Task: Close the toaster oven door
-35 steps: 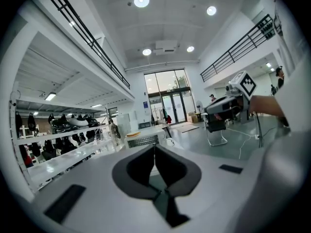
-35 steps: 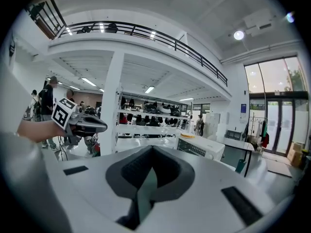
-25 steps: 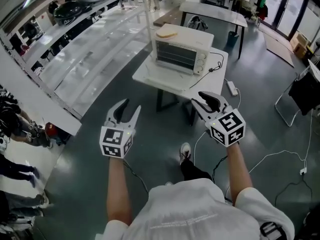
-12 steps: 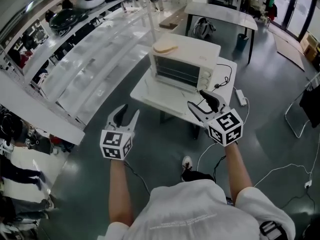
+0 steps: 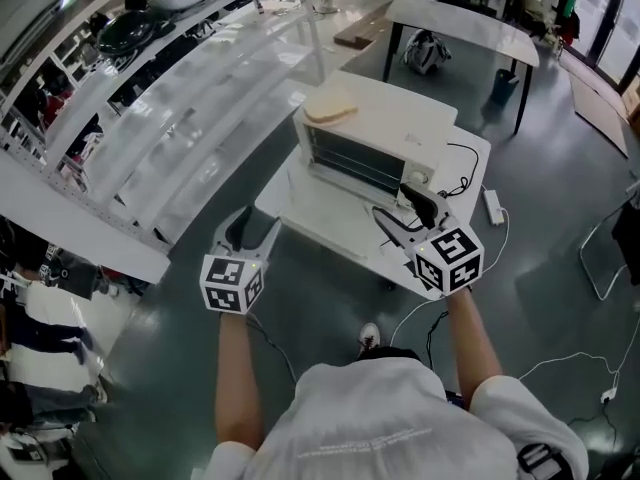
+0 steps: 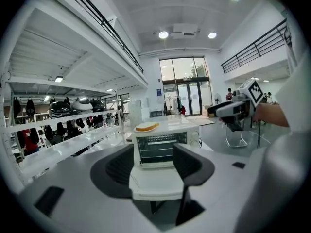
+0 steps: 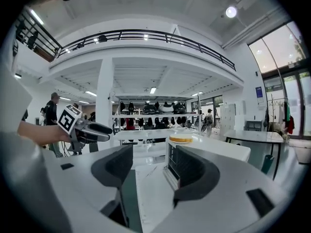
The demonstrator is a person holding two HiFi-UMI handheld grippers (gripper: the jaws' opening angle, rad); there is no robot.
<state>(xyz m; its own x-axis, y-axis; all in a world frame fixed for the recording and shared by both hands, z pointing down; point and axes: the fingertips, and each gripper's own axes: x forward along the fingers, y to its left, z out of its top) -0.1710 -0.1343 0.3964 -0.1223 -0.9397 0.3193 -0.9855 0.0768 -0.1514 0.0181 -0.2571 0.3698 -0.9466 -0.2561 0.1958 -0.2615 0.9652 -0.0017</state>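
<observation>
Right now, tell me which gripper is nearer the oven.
The right gripper: it is over the table near the oven, while the left gripper hangs short of the table.

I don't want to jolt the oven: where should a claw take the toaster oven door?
Probably take the toaster oven door by its free front edge, from the front and beneath: it lies dropped open forward, seemingly hinged at the bottom, so lifting shuts it.

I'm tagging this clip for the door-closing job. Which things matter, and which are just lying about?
For the job: white toaster oven; its open drop-down door; left hand-held gripper and right hand-held gripper, jaws just opened wider, nothing between them.

Lying about: tan bread slice on the oven's top; black power cable; white power strip on the floor.
</observation>
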